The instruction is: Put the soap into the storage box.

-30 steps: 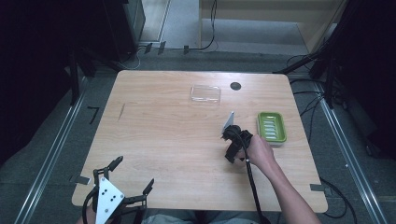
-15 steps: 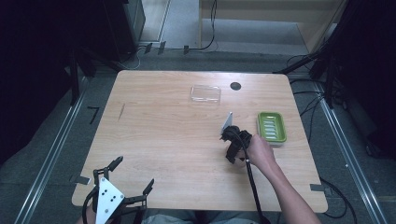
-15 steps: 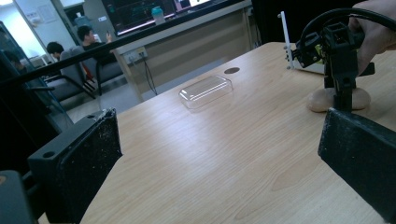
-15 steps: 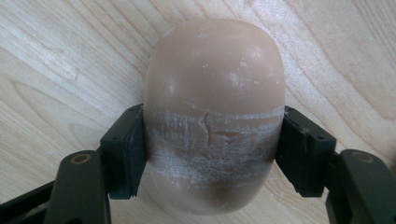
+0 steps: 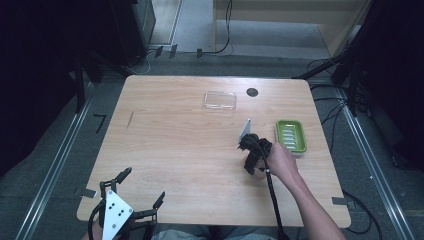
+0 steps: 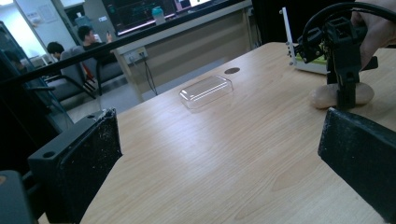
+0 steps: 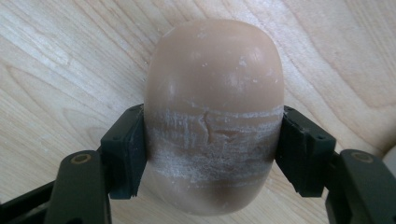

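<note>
Now your right gripper [image 7: 212,154] fingers pinch the soap bar [image 7: 212,112] across its middle — smooth, hard, likely slippery, so grip firmly; left gripper [image 6: 224,163] fingers stay spread.

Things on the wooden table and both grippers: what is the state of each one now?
Tan oval soap bar: lying on the table, clamped.
Right gripper: shut on the soap.
Left gripper: open, holding nothing.
Clear plastic lid: lying apart.
Green soap dish: uncovered.
</note>
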